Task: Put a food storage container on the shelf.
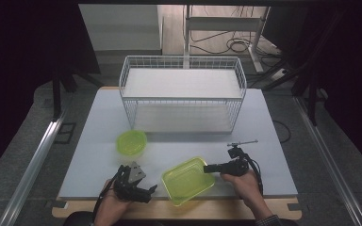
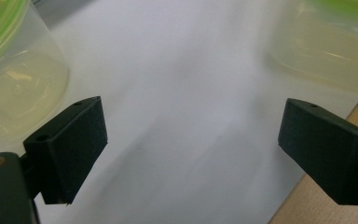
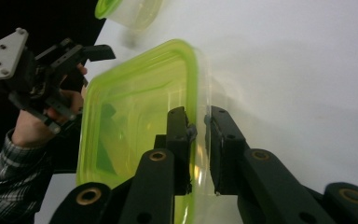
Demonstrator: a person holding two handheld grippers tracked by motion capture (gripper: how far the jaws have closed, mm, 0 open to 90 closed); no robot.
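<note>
Right gripper (image 3: 199, 140), jaws closed onto the near wall of the rectangular green-rimmed container (image 3: 135, 112), which sits at the table's (image 1: 264, 141) front edge. Left gripper (image 1: 139, 186), at its nine o'clock, jaws wide and empty. Round container (image 1: 132, 142) at eleven o'clock; wire basket (image 1: 181, 94) at twelve.

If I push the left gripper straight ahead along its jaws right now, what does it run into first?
Probably nothing at once. The left gripper looks open over bare table, between the round container on one side and the rectangular container, held by the right gripper, on the other. Depth is unclear.
</note>
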